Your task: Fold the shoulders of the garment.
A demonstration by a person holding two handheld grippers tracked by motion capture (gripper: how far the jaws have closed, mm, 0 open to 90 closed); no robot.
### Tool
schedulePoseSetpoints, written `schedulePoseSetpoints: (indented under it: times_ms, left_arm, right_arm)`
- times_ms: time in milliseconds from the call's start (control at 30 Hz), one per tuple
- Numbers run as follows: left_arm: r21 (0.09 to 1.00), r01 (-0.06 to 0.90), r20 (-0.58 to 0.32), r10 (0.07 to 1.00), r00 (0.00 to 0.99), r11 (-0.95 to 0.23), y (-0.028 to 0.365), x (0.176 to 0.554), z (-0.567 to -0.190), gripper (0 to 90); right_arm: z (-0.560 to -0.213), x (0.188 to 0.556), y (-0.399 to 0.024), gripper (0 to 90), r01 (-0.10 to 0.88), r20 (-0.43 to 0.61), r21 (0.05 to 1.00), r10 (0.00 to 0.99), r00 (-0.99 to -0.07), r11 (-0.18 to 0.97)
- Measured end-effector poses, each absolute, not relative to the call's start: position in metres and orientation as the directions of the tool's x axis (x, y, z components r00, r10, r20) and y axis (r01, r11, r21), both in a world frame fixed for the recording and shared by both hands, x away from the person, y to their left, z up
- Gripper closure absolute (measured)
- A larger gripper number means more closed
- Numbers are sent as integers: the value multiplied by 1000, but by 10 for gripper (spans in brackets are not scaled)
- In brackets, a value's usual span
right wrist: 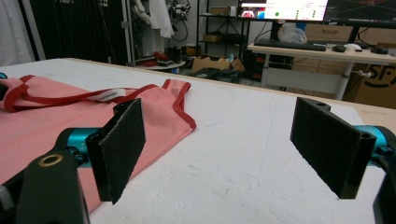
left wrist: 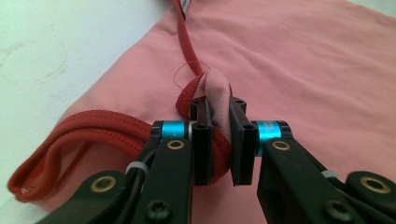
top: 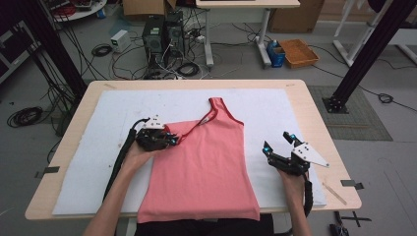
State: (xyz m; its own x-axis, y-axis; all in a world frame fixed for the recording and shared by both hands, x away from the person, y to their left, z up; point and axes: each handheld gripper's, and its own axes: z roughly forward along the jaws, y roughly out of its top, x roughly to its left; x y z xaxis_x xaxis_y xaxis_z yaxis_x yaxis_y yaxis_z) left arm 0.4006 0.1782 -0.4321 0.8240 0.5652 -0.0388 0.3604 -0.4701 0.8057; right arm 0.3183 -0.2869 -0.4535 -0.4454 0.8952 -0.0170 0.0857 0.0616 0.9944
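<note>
Left claw point(top: 169, 140) is clamped on the tank top point(top: 206, 167) strap, right claw point(top: 279, 145) wide open, holding nothing; I'd fold slowly, keeping it flat on the desk point(top: 314, 108).

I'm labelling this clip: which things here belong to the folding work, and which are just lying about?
In the job: pink tank top; its red-trimmed strap, pinched by the left gripper; right gripper, open; white mat.

Lying about: orange tray, computer towers, floor cables.

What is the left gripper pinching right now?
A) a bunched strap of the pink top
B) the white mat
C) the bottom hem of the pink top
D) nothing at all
A: in the left gripper view, the left gripper has its jaws shut on a bunched fold of the pink top's red-edged strap.
</note>
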Motion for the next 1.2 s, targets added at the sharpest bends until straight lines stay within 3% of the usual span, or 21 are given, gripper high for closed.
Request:
schedulePoseSetpoints:
  times_ms: [433, 1200]
  left_arm:
    - [802, 358, -61, 530, 846, -478, 175, 383, -436, 791]
    - [805, 333, -76, 470, 879, -491, 182, 354, -444, 672]
  right_arm:
    - [-453, 318, -286, 178, 91, -18, 994, 894, -448, 66]
    - [-453, 318, -285, 178, 83, -34, 993, 896, -443, 79]
